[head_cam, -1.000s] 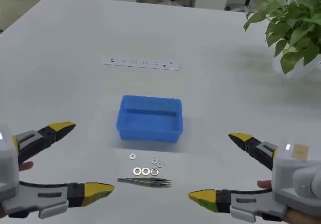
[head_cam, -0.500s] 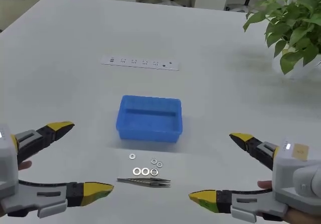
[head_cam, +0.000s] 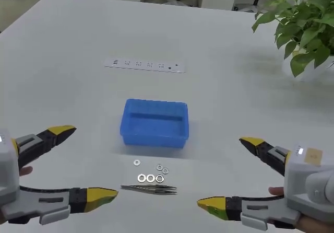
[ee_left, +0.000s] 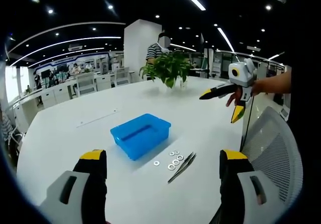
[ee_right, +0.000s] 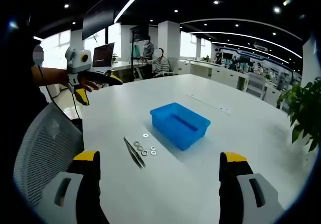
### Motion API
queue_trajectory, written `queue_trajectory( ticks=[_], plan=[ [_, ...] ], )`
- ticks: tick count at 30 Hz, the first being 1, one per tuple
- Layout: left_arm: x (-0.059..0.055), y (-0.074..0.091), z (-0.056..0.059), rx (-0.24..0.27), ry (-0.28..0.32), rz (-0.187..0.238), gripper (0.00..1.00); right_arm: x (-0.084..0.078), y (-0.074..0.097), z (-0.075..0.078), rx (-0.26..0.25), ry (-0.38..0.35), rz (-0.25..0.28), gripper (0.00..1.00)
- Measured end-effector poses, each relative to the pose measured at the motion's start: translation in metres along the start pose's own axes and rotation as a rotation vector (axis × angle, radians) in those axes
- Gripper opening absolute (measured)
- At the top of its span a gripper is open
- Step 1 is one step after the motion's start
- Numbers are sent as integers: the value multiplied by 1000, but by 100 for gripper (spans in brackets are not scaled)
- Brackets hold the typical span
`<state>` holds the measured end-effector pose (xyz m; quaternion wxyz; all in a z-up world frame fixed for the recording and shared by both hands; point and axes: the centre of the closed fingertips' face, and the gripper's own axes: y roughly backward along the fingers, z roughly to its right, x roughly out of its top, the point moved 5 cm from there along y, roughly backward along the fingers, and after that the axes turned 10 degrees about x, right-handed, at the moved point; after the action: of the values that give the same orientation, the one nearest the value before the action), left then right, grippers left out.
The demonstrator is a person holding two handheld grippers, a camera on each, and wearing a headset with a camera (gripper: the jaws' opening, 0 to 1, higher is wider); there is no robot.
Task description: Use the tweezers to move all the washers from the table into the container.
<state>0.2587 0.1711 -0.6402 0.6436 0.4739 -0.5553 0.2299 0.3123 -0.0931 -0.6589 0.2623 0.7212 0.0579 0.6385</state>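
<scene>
Several small metal washers lie on the white table just in front of a blue container. Thin metal tweezers rest flat right below the washers. My left gripper is open at the lower left, well apart from the tweezers. My right gripper is open at the lower right, also apart from them. In the left gripper view the container, washers and tweezers lie ahead. The right gripper view has the container, washers and tweezers ahead too.
A white power strip lies flat behind the container. A green potted plant stands at the far right of the table. An office chair back sits by the table edge. People stand in the background office.
</scene>
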Motion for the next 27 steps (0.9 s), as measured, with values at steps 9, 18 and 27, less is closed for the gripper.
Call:
queue_trajectory(
  ticks=[9,18,27],
  plan=[
    [1,1,0,0,-10,1,99,0,1,0,3,5,-1,100],
    [1,0,0,-1,-14,0,99,1,1,1,3,8,-3,100],
    [3,-1,0,-5,-26,-1,99,1,3,1,9,20,-15,100]
  ],
)
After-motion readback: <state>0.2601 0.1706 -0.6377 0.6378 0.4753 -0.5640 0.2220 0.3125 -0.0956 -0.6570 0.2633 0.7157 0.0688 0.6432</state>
